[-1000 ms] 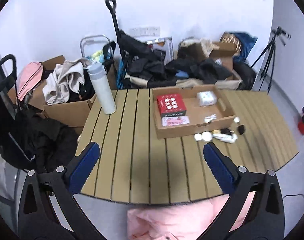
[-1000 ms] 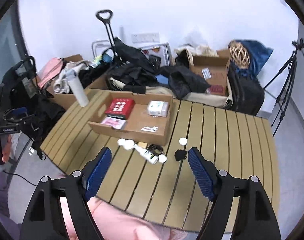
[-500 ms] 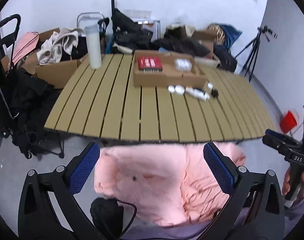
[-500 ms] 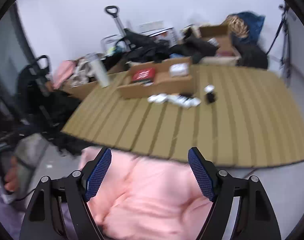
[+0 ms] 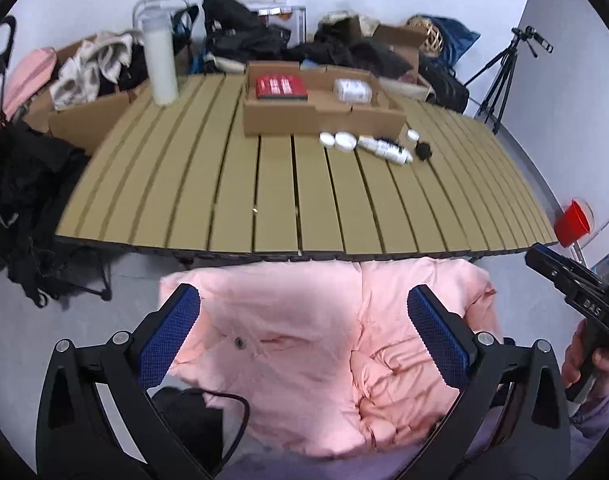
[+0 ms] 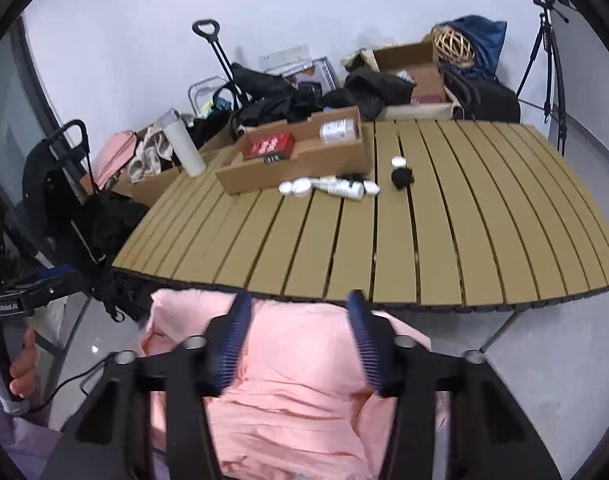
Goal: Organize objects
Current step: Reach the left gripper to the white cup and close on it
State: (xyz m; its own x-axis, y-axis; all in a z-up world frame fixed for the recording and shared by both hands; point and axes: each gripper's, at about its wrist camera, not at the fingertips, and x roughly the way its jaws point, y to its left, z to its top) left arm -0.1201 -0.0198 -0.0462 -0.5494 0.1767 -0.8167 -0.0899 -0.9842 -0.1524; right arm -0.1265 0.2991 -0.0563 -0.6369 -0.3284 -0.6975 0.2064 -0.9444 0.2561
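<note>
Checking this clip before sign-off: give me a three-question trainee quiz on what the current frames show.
1. True or false: the red box lies inside the cardboard tray.
2. What stands upright on the table to the tray's left? A) white bottle B) red cup C) tripod
3. Fill in: both the left hand-held gripper and the right hand-held gripper hover over a ____ jacket, short of the table.

Key: 1 true; 2 A, the white bottle; 3 pink.
</note>
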